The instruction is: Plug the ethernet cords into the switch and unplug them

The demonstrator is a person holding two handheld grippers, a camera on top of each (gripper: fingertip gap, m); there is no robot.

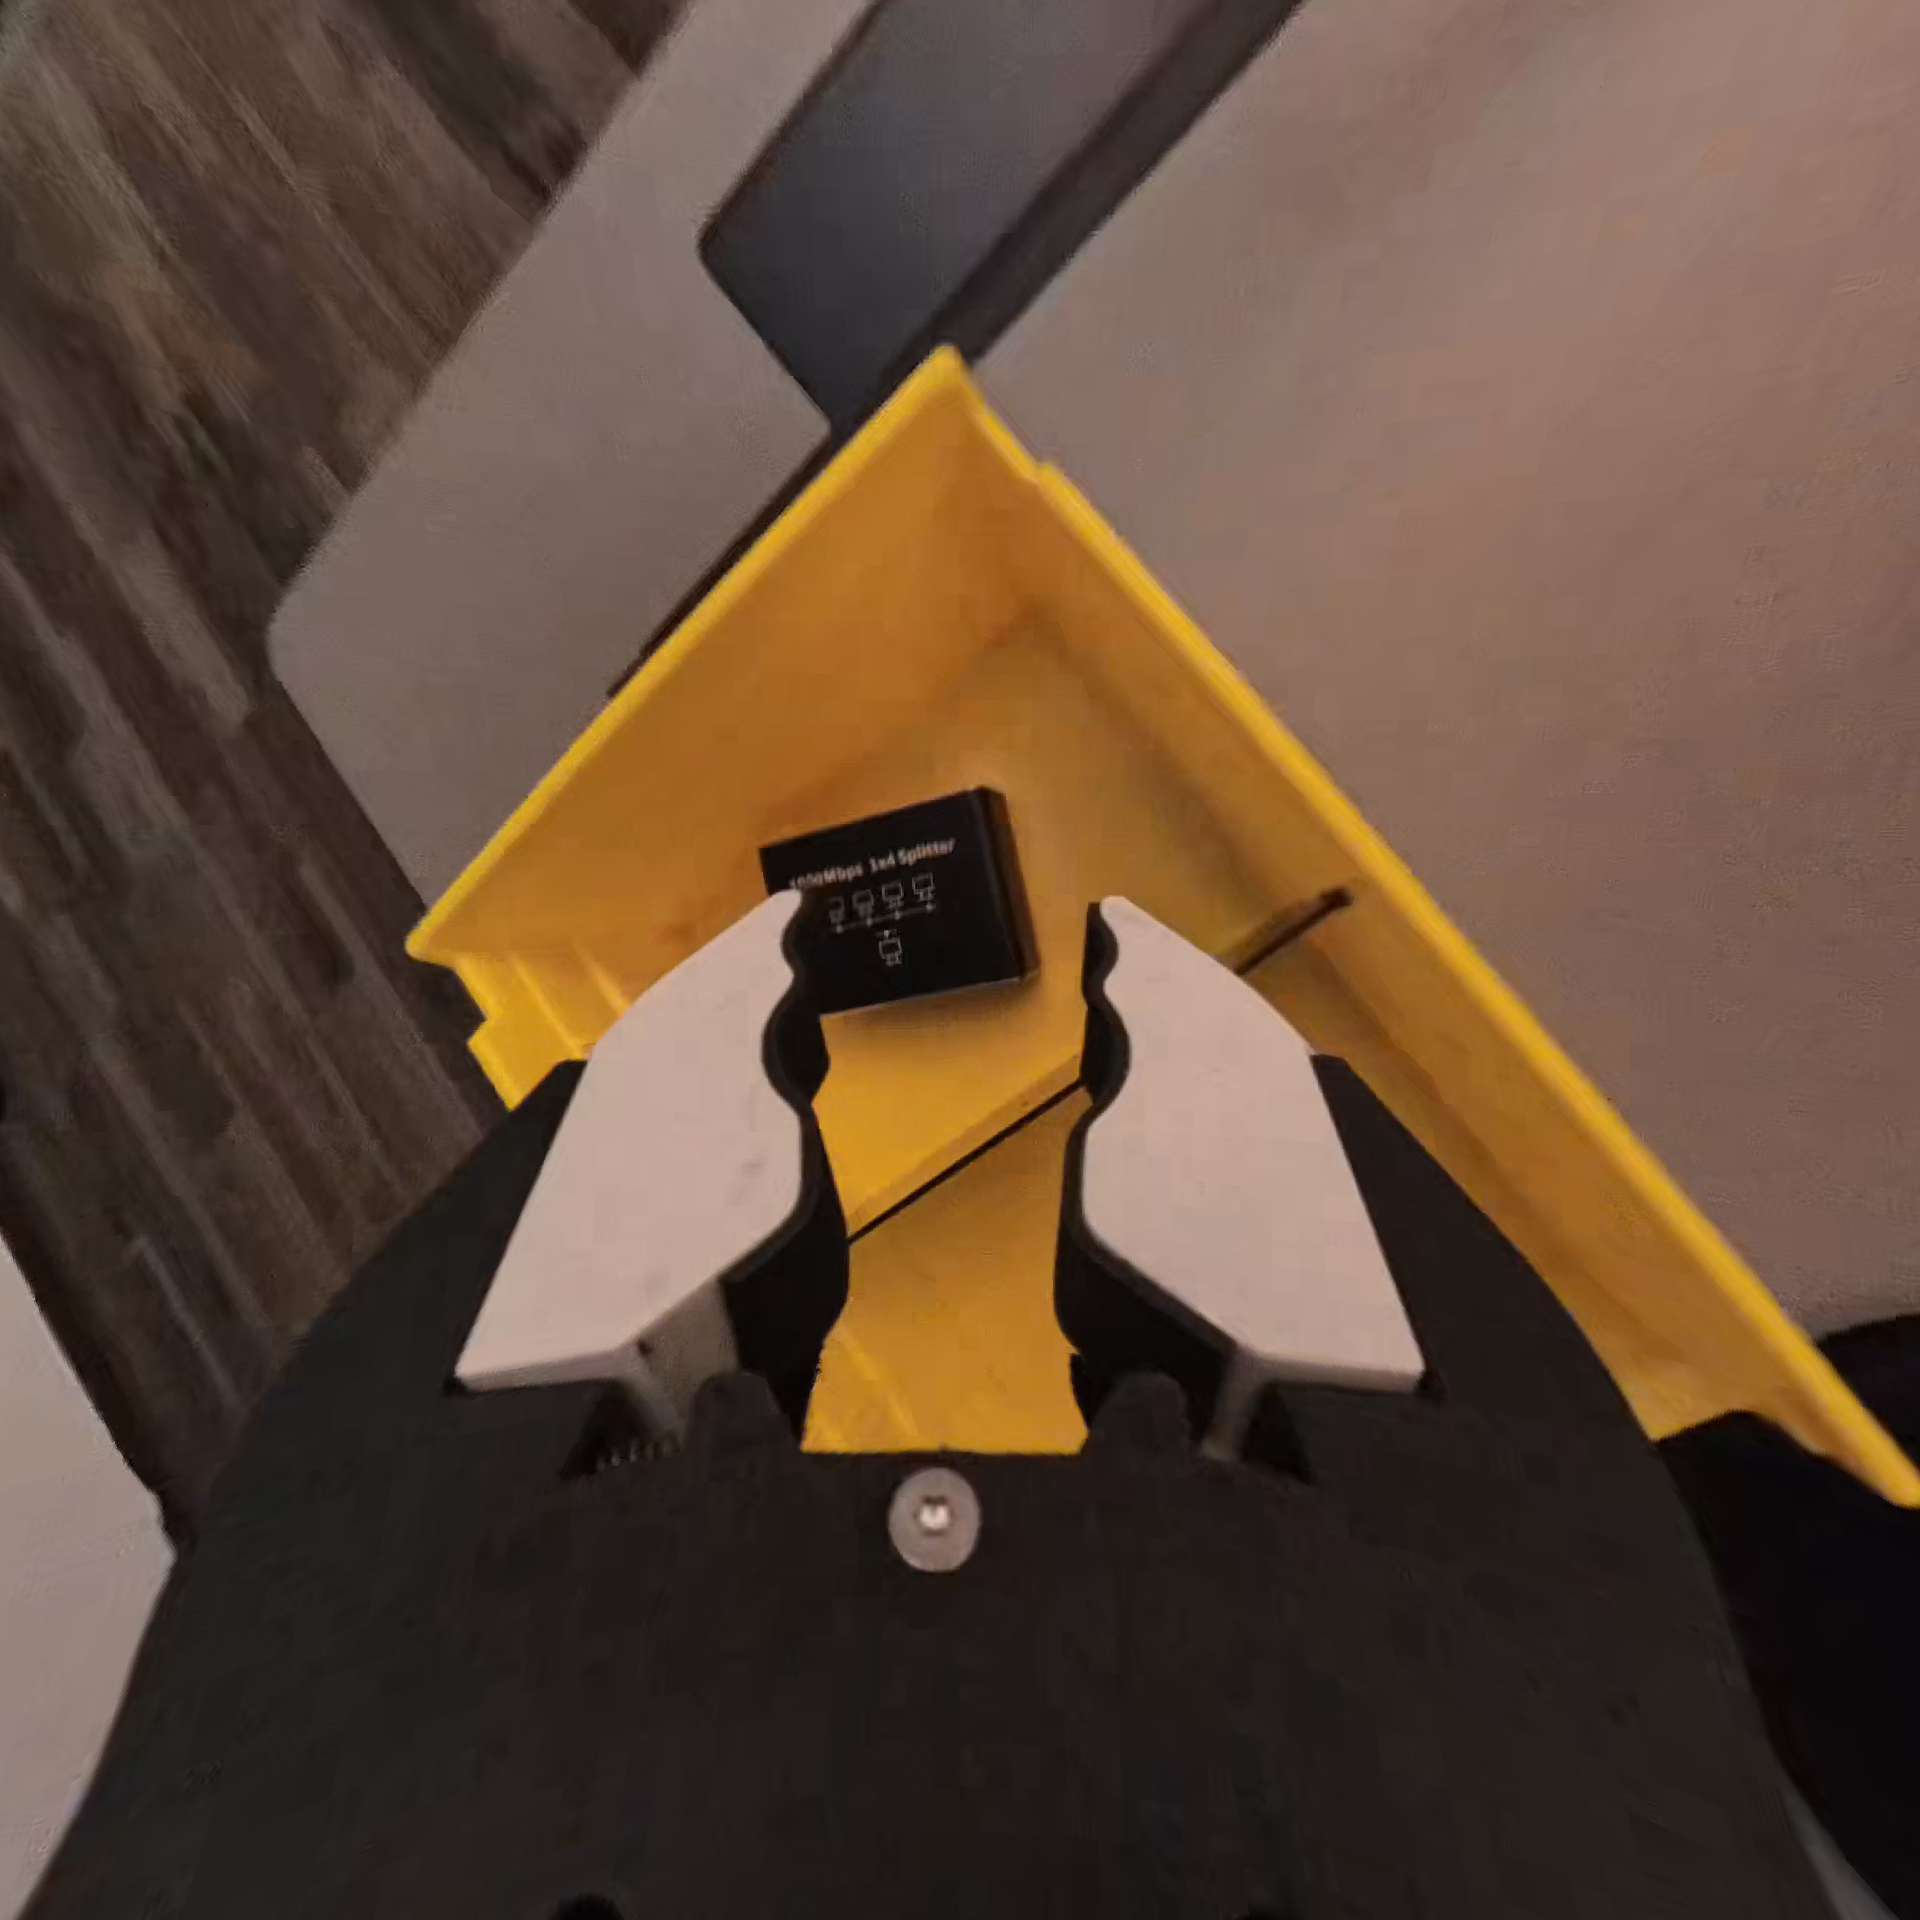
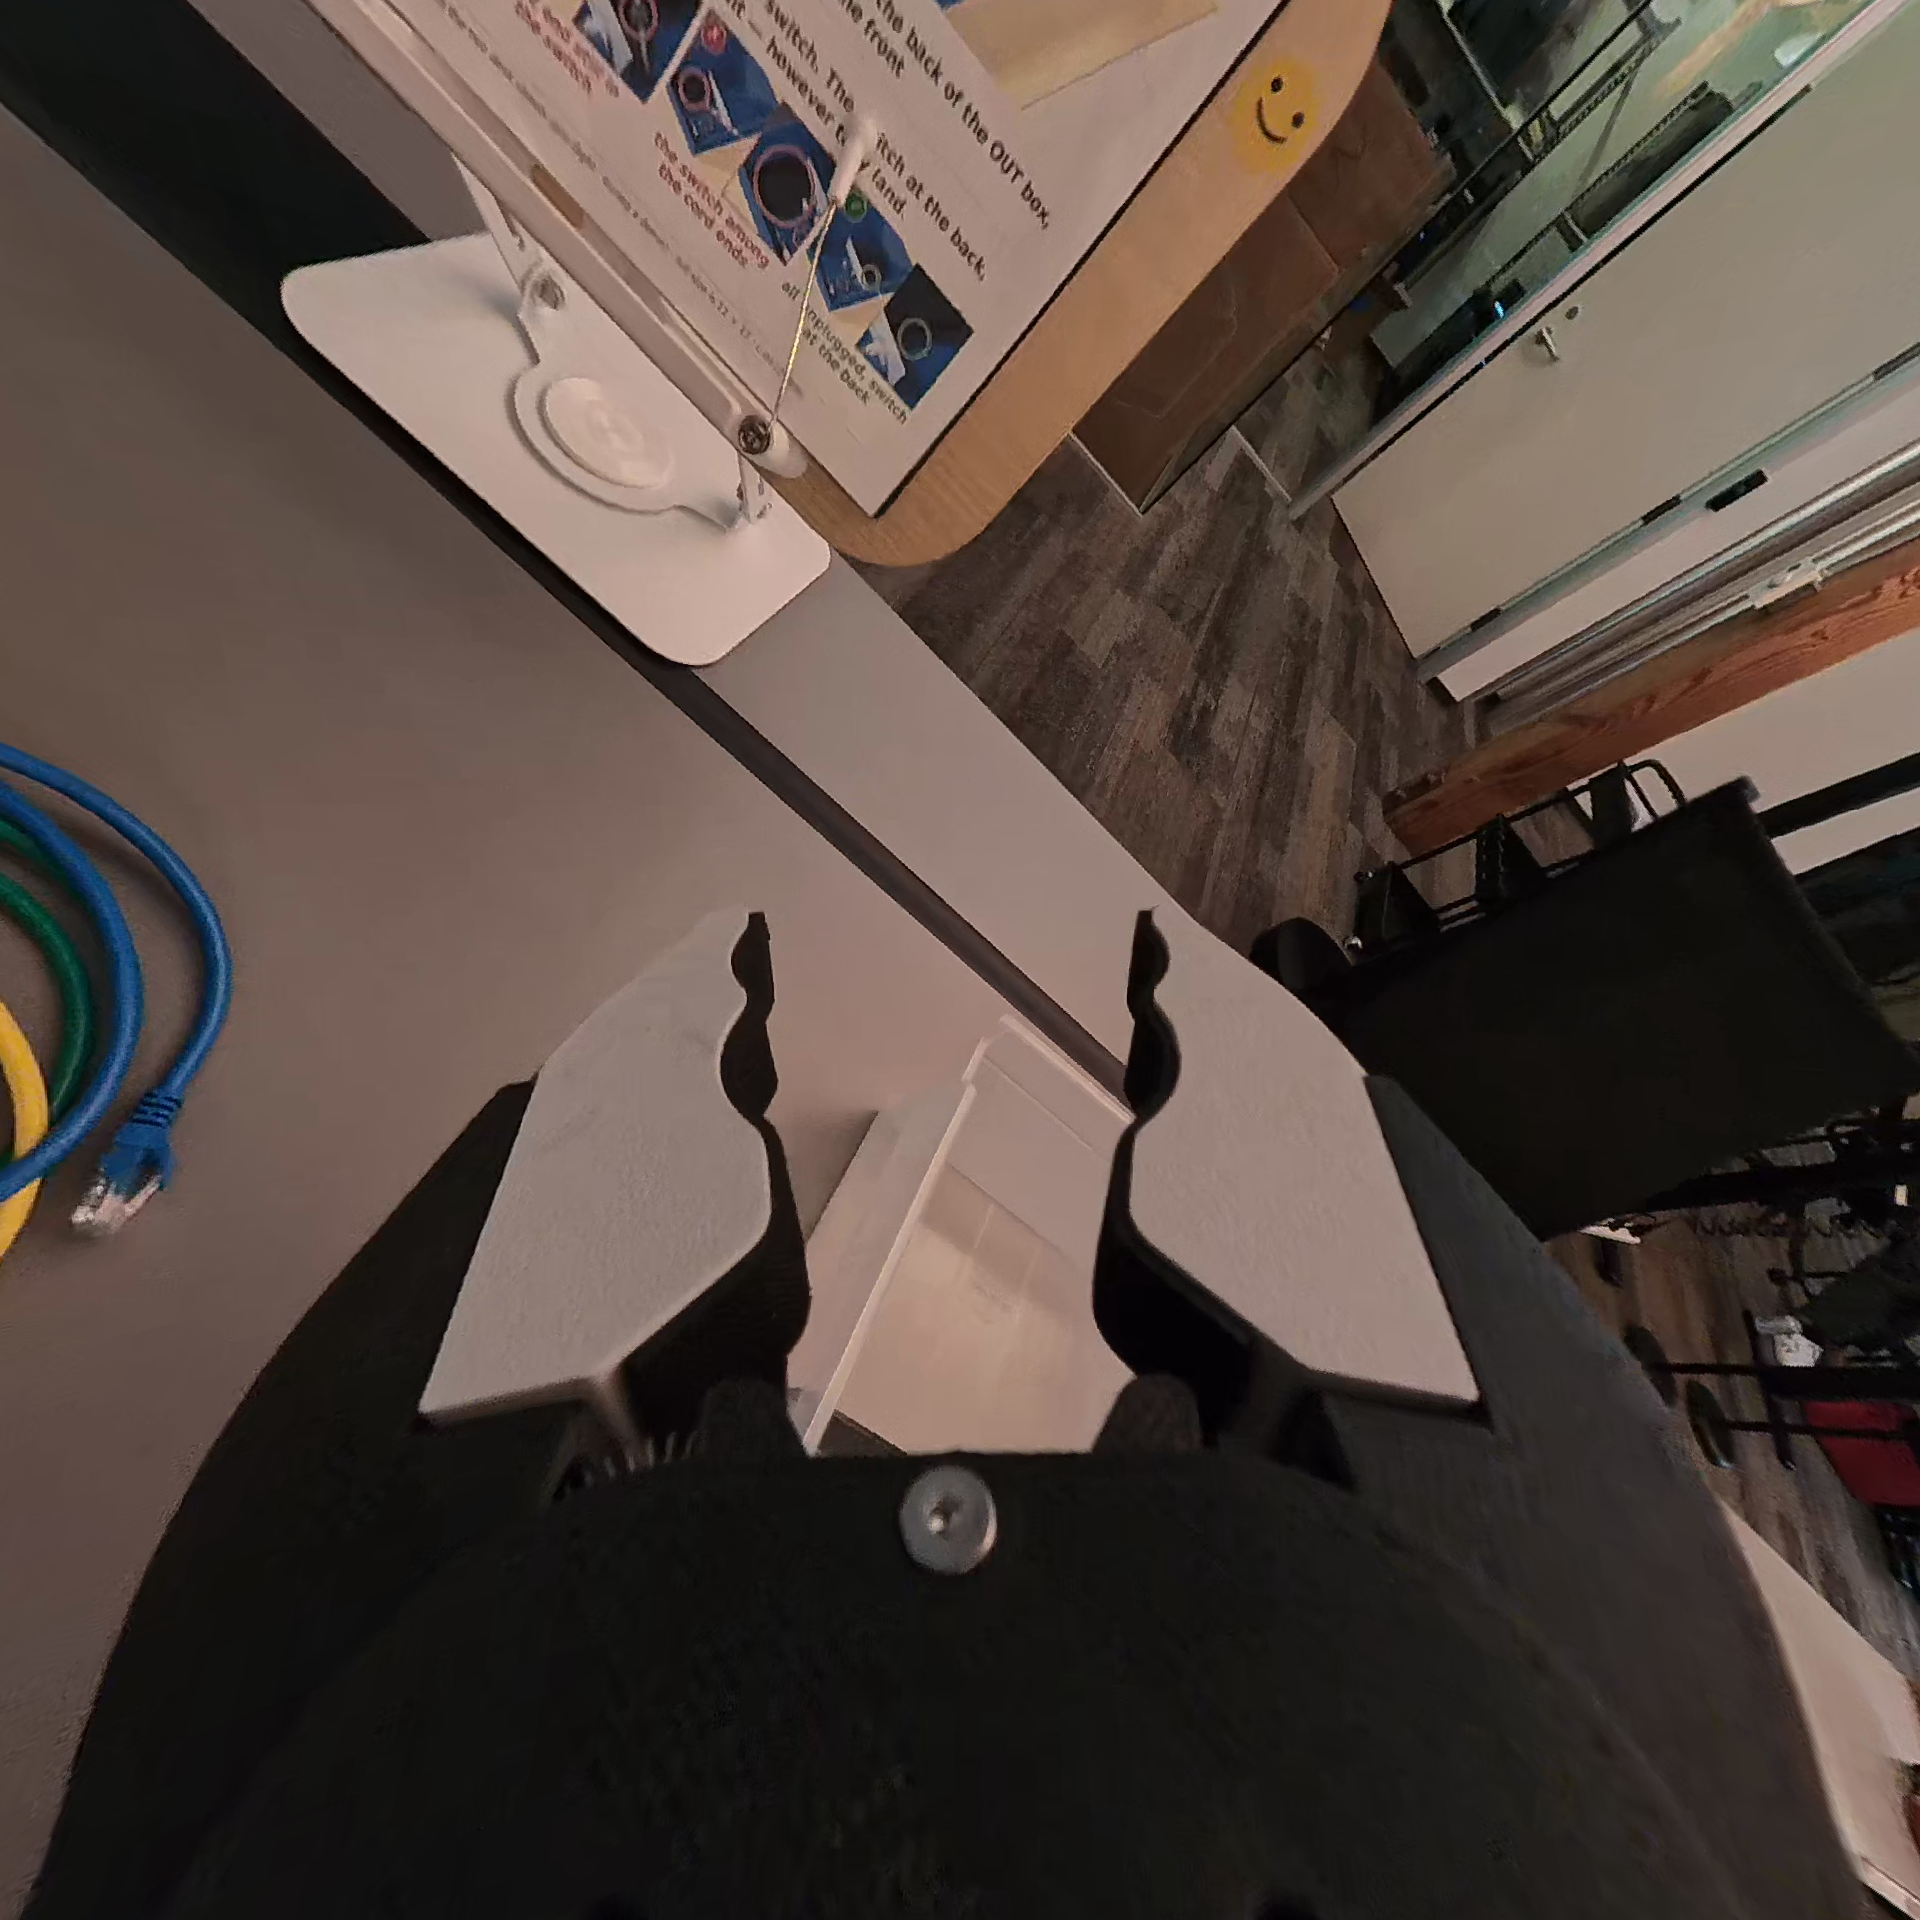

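The switch (image 1: 914, 909) is a small black box with white markings, lying flat in the far corner of a yellow bin (image 1: 1039, 644). My left gripper (image 1: 940, 920) is open, hovering over the bin with its fingertips to either side of the switch's near edge, above it. In the right wrist view, coiled blue (image 2: 156, 935), green (image 2: 57, 966) and yellow (image 2: 21, 1122) ethernet cords lie on the grey table at the far left, a blue cord's clear plug (image 2: 114, 1195) free on the table. My right gripper (image 2: 951, 935) is open and empty, well right of the cords.
A white bin (image 2: 977, 1226) sits under my right gripper near the table edge. A white stand (image 2: 561, 457) holds an instruction sheet (image 2: 831, 156) at the back. A dark pad (image 1: 935, 177) lies beyond the yellow bin. Chairs and floor lie past the table edge. One gripper's finger ends stand about 55 centimetres off the other's. Between my left fingertips and the switch (image 1: 914, 909) there is roughly 11 centimetres.
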